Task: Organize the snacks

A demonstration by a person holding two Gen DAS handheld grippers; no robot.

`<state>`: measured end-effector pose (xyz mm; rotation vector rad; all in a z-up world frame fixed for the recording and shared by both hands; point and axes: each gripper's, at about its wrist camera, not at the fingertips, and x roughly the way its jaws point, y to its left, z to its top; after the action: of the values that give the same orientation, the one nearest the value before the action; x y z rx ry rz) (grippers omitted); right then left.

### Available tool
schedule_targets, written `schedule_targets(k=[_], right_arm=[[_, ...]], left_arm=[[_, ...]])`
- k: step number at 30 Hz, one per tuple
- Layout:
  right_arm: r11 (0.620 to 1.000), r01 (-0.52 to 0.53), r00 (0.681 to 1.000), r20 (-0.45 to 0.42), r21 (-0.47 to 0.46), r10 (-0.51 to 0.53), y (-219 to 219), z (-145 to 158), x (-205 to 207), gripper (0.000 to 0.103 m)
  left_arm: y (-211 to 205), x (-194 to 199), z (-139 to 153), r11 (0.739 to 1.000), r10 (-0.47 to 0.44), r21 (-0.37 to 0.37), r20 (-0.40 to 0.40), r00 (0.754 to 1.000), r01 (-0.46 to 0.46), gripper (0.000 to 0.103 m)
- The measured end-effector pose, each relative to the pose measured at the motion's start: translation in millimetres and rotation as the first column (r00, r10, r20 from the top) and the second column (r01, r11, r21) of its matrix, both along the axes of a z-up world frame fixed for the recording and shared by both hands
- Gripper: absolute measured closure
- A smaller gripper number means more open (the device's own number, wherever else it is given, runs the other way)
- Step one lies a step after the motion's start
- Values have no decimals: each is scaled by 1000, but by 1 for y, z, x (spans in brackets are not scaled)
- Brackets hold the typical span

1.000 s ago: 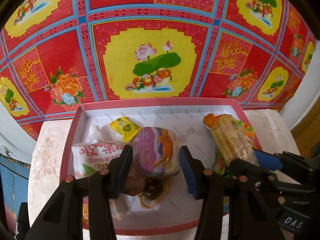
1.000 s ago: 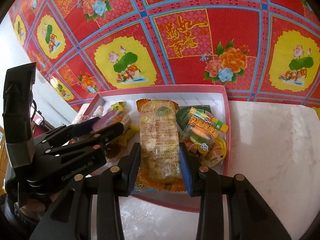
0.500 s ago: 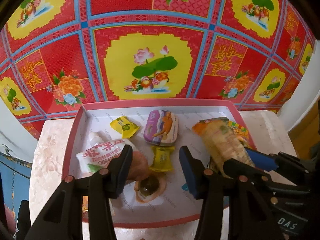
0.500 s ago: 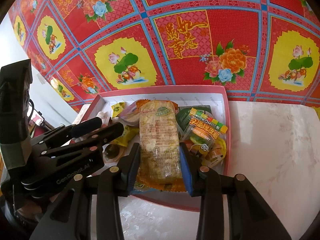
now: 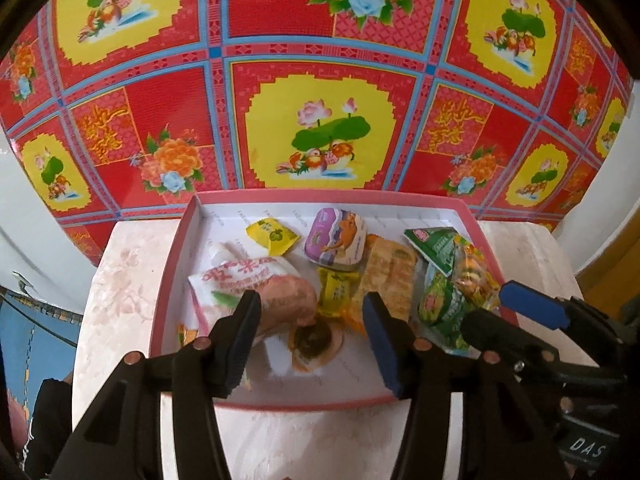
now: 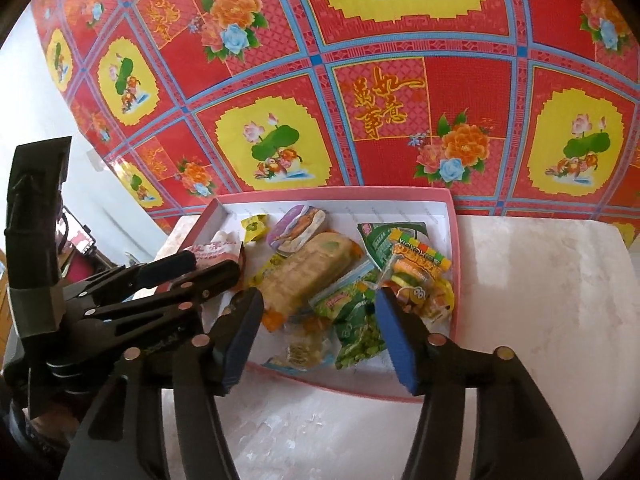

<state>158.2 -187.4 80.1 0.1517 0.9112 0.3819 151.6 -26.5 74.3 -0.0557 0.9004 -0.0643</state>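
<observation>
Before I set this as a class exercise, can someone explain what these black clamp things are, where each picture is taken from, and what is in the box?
There is no robot. A person holds two hand tools, each with two padded fingers and a camera looking along them. One picture looks out from the left gripper, the other from the right gripper; each also shows the other tool at its edge. A pink box sits on a pale table against a red flowered cloth. Inside lie snack packets: a long cracker pack, green packets, a purple tub and small yellow sweets. Both sets of fingers are opening, and neither is holding anything.
</observation>
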Motion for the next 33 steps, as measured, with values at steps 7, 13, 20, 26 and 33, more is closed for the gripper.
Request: schedule_targets(k=[7, 13, 20, 26, 33], right_arm=[[1000, 10, 1000, 7, -11, -10, 0, 4, -11, 34], [1000, 11, 1000, -2, -20, -11, 1, 3, -22, 33], [999, 16, 1000, -19, -31, -17, 2, -1, -34, 33], [999, 35, 998, -46, -39, -37, 0, -8, -42, 33], [997, 57, 994, -93, -54, -62, -3, -21, -47, 33]], left_arm=[[1, -14, 4, 1000, 17, 2, 11, 1000, -17, 42], [8, -25, 4, 999, 35, -3, 9, 999, -35, 39], [14, -40, 1, 999, 48, 6, -2, 999, -48, 37], [17, -50, -5, 999, 49, -3, -27, 998, -49, 37], [17, -53, -14, 999, 54, 8, -66, 996, -53, 37]])
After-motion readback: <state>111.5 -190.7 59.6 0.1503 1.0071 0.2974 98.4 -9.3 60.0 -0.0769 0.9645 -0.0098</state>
